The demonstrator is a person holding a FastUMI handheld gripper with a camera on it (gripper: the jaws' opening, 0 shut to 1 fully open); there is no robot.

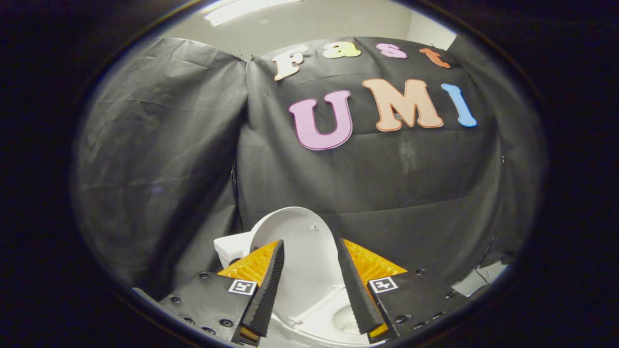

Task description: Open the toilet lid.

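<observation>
A: Lid (302, 241) stands raised, leaning back toward the tank (231, 247), bowl (346, 319) showing below.
B: And the gripper (309, 251)?
A: Fingers spread wide, holding nothing; lid sits beyond the gap, likely because the lift looks finished.

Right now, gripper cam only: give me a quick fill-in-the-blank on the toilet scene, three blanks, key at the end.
1. The toilet lid stands ____, leaning back toward the black cloth wall.
2. The gripper is ____, its fingers apart with nothing pressed between them.
3. Below the lid, between the fingers, the white toilet ____ is exposed.

Missing words: raised; open; bowl
</observation>
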